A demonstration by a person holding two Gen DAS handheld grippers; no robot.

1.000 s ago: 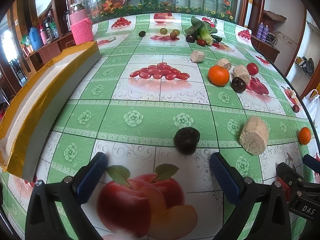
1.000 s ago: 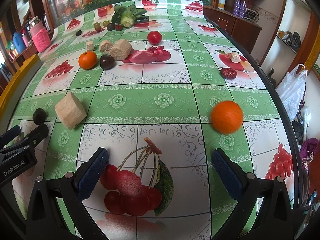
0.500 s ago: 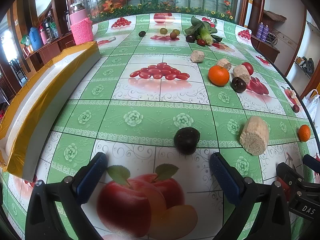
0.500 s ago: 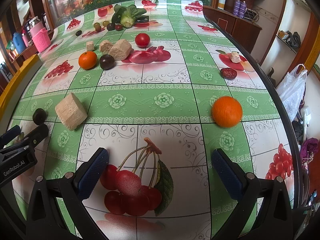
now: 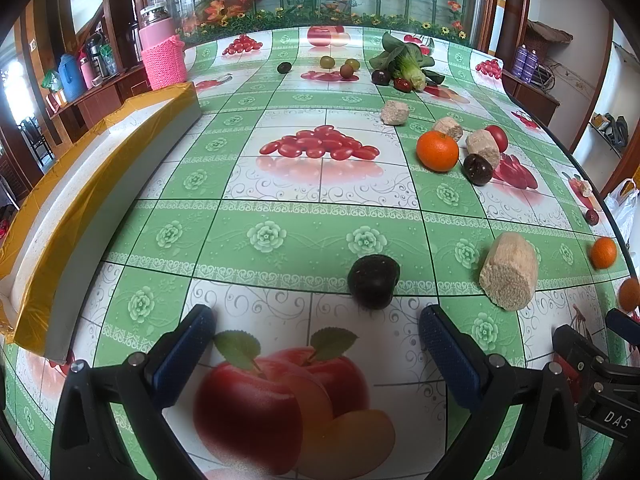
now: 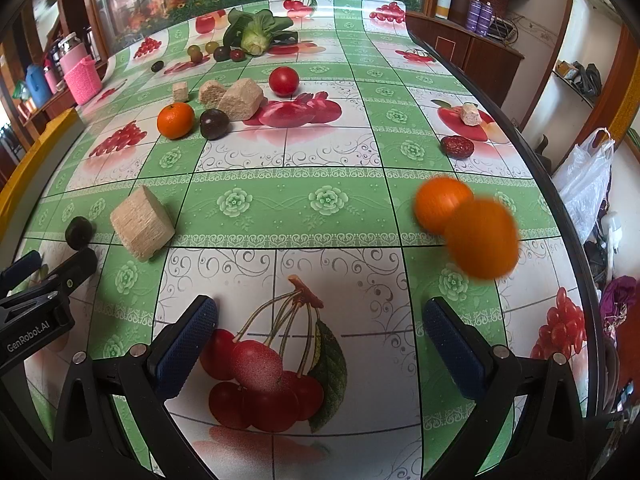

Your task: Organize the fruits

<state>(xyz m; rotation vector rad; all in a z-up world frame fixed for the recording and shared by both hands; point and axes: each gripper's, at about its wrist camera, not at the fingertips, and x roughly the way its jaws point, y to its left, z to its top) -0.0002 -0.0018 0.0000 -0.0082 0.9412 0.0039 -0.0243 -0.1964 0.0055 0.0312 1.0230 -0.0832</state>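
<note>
I count three oranges on the table [image 6: 320, 152]: two at its right edge — a sharp one [image 6: 438, 204] and a blurred one [image 6: 482, 238] overlapping it in the right wrist view — and a third orange [image 5: 437, 151] further in, just beside a dark plum [image 5: 477, 169]. A second, nearer plum [image 5: 374, 287] sits just ahead of my left gripper [image 5: 316, 344], whose fingers stand wide apart with nothing between them. My right gripper [image 6: 320, 330] is equally wide and empty, low over the printed cherries. One red tomato [image 6: 283, 81] lies past the beige chunks; I count five chunks — the largest [image 6: 143, 223] near the plum. A pink knitted holder [image 5: 164, 62] at the far left edge has a jar in it; its contents I cannot tell.
</note>
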